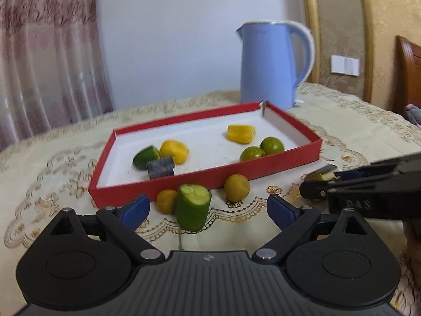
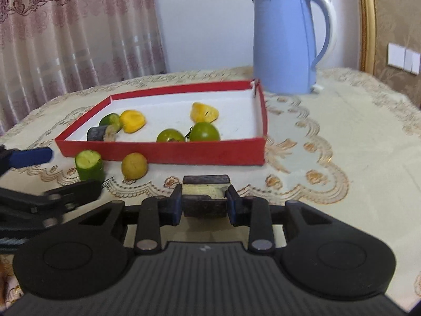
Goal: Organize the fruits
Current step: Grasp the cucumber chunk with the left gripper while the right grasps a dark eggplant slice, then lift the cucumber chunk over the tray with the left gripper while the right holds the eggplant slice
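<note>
Curtained room, lace-covered surface (image 2: pixel 342 137) with a red tray (image 2: pixel 163 148) mid-surface, already holding fruit. Right gripper (image 2: pixel 204 205) fingers are clamped on a dark-skinned chunk (image 2: pixel 205 197), probably tray-bound. Left gripper (image 1: pixel 208 208) fingers sit apart around the cucumber piece (image 1: pixel 193 206) by the tray's near edge, lined up to grab.

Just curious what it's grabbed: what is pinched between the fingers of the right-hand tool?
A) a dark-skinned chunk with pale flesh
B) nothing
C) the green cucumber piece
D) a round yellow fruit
A: the right gripper is shut on the dark-skinned chunk, pale flesh on top.
</note>
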{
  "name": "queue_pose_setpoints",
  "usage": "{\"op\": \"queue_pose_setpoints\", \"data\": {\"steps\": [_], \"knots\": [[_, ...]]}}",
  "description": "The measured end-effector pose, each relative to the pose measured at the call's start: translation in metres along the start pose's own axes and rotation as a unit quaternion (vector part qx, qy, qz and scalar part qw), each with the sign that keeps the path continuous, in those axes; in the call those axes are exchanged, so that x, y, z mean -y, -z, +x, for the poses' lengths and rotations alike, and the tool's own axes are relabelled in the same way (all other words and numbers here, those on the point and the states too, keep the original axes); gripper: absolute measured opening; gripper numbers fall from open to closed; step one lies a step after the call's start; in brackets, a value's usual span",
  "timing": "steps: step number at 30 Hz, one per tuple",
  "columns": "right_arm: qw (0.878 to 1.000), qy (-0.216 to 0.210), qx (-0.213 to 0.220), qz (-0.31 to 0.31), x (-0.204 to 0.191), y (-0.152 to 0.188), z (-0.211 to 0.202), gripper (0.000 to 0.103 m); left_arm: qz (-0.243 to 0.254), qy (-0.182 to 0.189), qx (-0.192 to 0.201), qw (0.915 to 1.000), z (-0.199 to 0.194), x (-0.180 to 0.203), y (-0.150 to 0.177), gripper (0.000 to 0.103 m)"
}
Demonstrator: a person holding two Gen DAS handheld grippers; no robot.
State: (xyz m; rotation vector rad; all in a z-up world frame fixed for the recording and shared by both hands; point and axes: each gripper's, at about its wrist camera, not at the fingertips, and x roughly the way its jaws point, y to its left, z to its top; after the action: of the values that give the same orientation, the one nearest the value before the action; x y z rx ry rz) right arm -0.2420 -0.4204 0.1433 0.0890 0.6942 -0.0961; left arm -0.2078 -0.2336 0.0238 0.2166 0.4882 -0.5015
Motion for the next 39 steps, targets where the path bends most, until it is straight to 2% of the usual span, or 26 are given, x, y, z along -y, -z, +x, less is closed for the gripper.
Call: {"op": "queue_pose_setpoints", "data": {"steps": [2,3,4,5,6,17,19,21,29,30,39], "knots": [[1.000,-0.008,0.002,0.002,0.001,0.001,-0.001,0.031,-0.008,-0.005,-0.007,0.9999,0.005,-0.001,-0.002,0.088],[1.000,-0.012,0.002,0.004,0.002,0.001,-0.001,0.031,-0.009,-0.007,-0.012,0.9999,0.009,-0.001,-0.003,0.079],[1.000,-0.015,0.002,0.005,0.002,0.001,-0.001,0.031,-0.011,-0.007,-0.018,0.9998,0.012,-0.002,-0.003,0.060],[1.000,-0.018,0.001,0.007,0.002,0.001,-0.001,0.031,-0.016,-0.006,-0.029,0.9994,0.017,-0.003,-0.003,0.051],[1.000,-0.022,0.000,0.008,0.003,0.001,-0.001,0.031,-0.016,-0.009,-0.036,0.9992,0.019,-0.004,-0.003,0.049],[0.999,-0.037,0.003,0.018,0.006,0.001,-0.002,0.031,-0.014,0.001,-0.026,0.9996,0.020,-0.005,-0.002,0.049],[0.999,-0.039,0.002,0.020,0.007,0.001,-0.002,0.031,-0.010,-0.007,-0.032,0.9994,0.024,-0.007,-0.003,0.042],[0.999,-0.041,0.001,0.021,0.007,0.001,-0.002,0.031,-0.010,-0.018,-0.039,0.9990,0.029,-0.012,-0.004,0.042],[0.999,-0.040,-0.001,0.020,0.006,0.001,-0.001,0.031,0.010,-0.019,-0.043,0.9988,0.030,-0.012,-0.003,0.036],[0.999,-0.039,-0.001,0.019,0.005,0.001,-0.001,0.031,0.013,-0.017,-0.044,0.9988,0.029,-0.011,-0.003,0.031],[0.999,-0.035,-0.005,0.018,0.005,0.001,-0.001,0.031,0.008,-0.003,-0.043,0.9990,0.028,-0.012,-0.001,0.030]]}}
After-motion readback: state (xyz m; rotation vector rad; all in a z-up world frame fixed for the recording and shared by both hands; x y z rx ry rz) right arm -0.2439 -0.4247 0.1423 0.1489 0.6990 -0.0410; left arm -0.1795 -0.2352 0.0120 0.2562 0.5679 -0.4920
